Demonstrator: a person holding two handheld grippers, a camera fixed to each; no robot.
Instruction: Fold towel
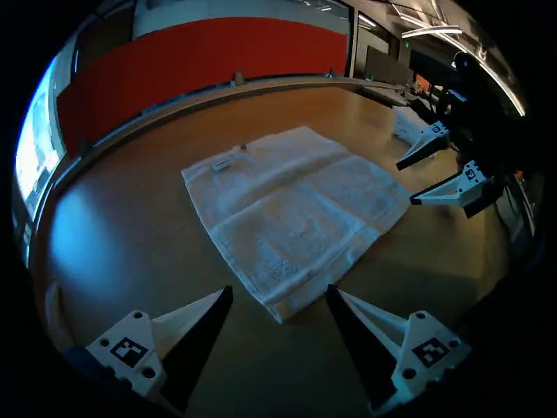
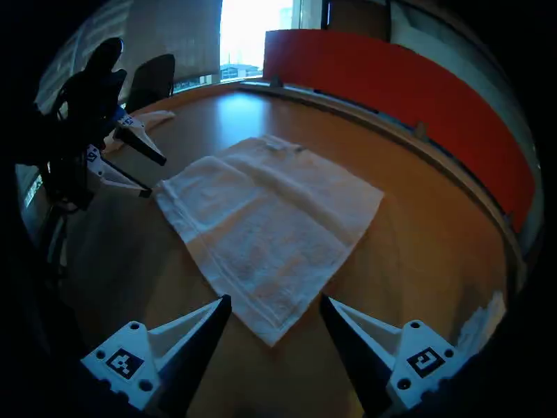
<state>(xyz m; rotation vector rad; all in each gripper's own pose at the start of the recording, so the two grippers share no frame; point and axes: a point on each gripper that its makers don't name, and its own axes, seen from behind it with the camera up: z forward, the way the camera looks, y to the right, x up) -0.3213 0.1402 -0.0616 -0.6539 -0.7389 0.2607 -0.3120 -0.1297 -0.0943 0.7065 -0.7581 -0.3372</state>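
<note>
Right now we hold both pairs of jaws wide apart with nothing in them. One corner of the towel (image 1: 292, 209) lies between the fingertips of the left gripper (image 1: 278, 291), and another corner lies between those of the right gripper (image 2: 275, 299). We cannot tell whether any finger touches the cloth. The towel is spread flat on the wooden table (image 1: 139, 230) and looks nearly square, so we make out no clear long axis. Its corners point at the grippers.
</note>
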